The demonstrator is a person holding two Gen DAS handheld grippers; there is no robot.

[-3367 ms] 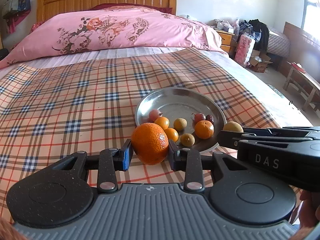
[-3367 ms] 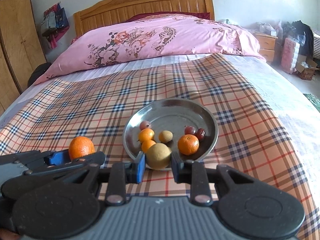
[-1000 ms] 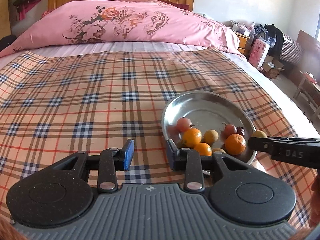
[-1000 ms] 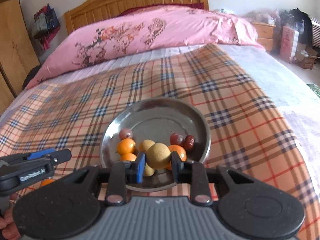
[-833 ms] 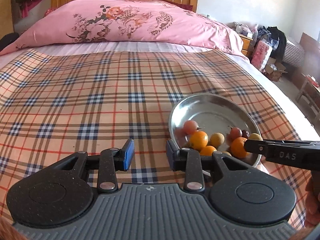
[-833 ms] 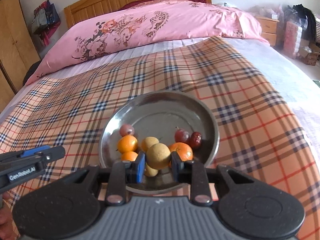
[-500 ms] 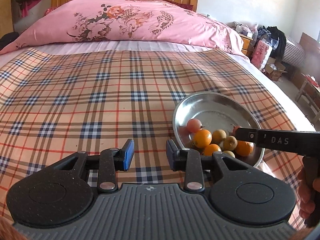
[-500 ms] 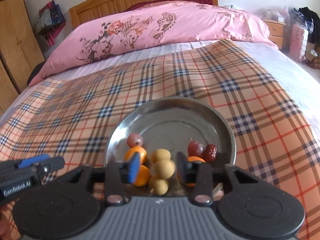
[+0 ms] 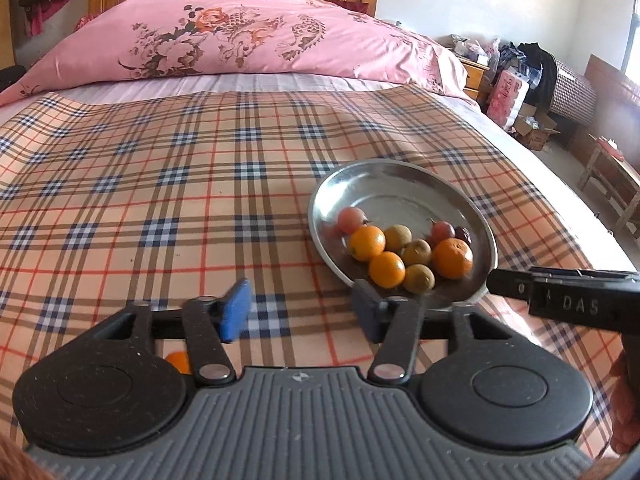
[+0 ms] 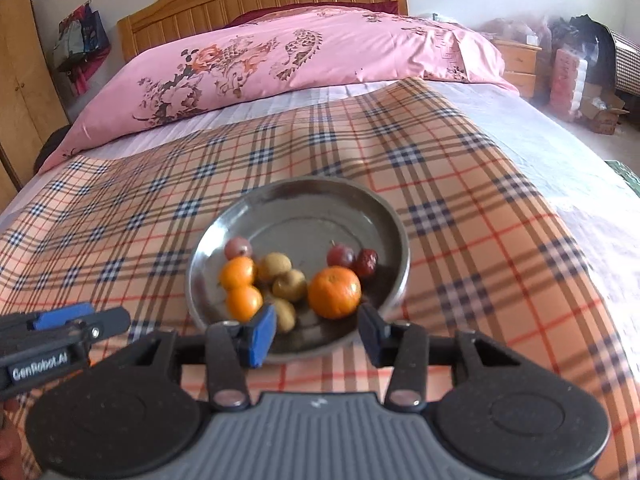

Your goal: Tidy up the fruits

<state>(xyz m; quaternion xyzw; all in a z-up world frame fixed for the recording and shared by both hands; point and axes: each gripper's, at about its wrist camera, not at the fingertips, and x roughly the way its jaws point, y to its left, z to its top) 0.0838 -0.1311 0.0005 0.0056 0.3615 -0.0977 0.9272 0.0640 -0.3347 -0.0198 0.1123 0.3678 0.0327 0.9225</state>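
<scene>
A steel plate (image 9: 400, 196) (image 10: 308, 224) lies on the plaid cloth and holds several small fruits: oranges, yellow-brown ones, a pink one and two dark red ones. The mandarin (image 10: 334, 292) is the biggest. My right gripper (image 10: 316, 334) hangs over the plate's near rim; its jaws are opening with nothing between them. A yellow-brown fruit (image 10: 286, 314) lies just beyond its blue pad. My left gripper (image 9: 300, 312) is left of the plate over bare cloth, its jaws opening wide and empty. A sliver of a large orange (image 9: 178, 362) shows under its body.
The plaid cloth (image 9: 140, 200) covers the bed, with a pink floral quilt (image 9: 240, 36) and a wooden headboard behind. The bed's edge drops off to the right of the plate. Boxes, bags and a bench stand on the floor at right.
The right jaws spread and let the yellow-brown fruit go into the plate. The left gripper, which held the large orange earlier, now stands empty with its jaws much wider.
</scene>
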